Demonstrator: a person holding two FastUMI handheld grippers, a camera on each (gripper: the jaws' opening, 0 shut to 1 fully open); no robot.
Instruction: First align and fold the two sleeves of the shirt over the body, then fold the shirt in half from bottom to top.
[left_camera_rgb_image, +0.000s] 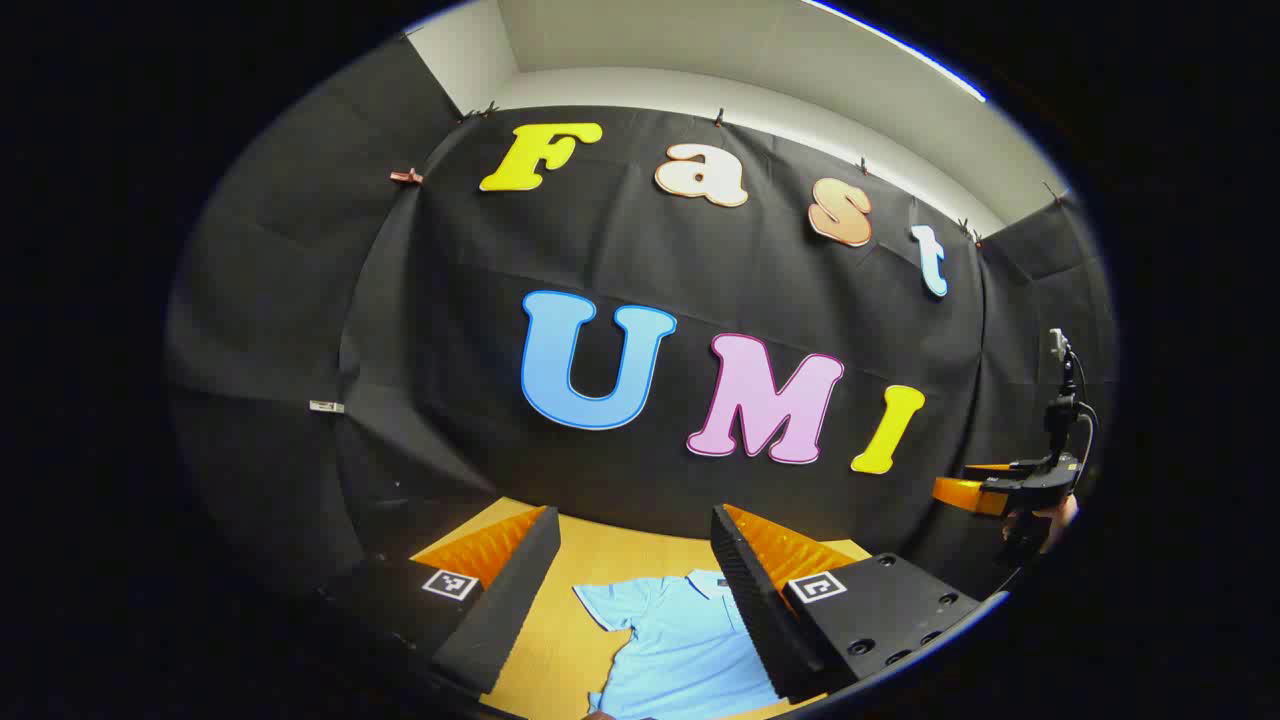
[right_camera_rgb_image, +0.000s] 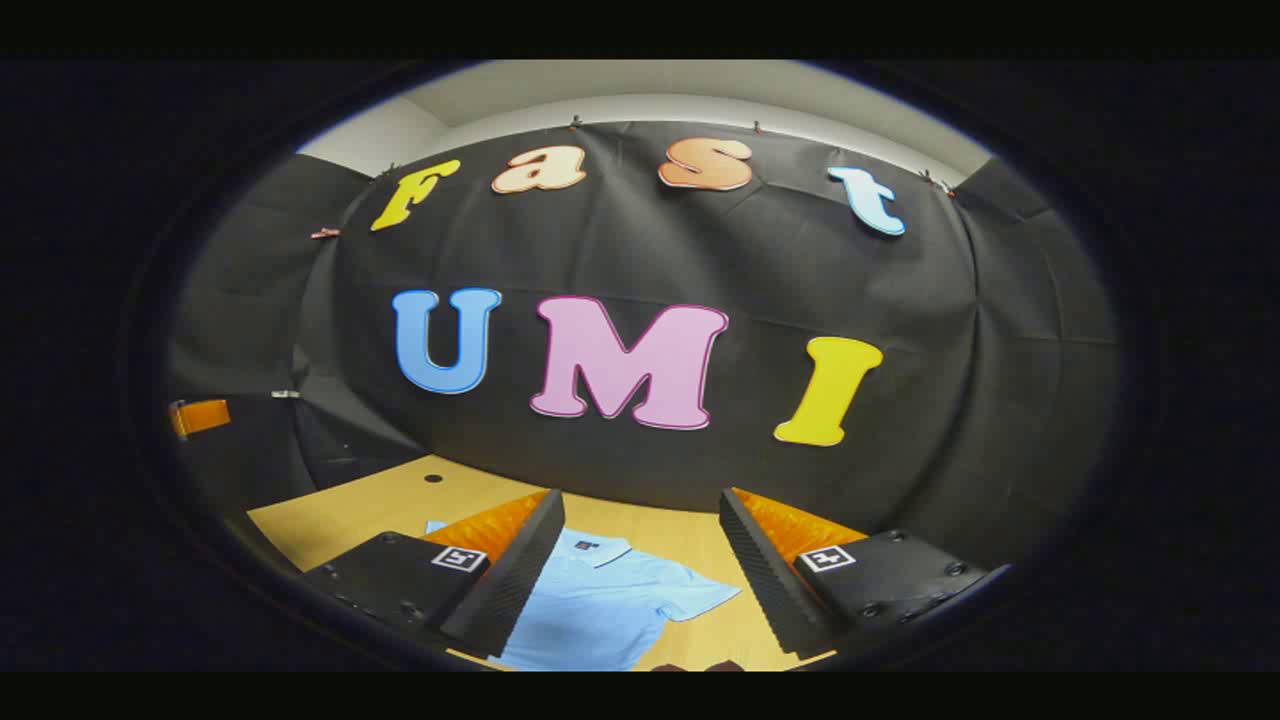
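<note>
Yellow wooden table under a black cloth wall.

Left gripper view: left gripper raised above the table, jaws spread wide, nothing between them. Below, light blue shirt spread flat, one sleeve out to the side, unfolded. Far right, the right gripper, held by a hand.

Right gripper view: right gripper likewise released, empty. Shirt flat, collar away, other sleeve out. Judging by this, no fold made; both sleeve folds and bottom-to-top fold left.

Bare table left of shirt, booth wall blocking behind
</note>
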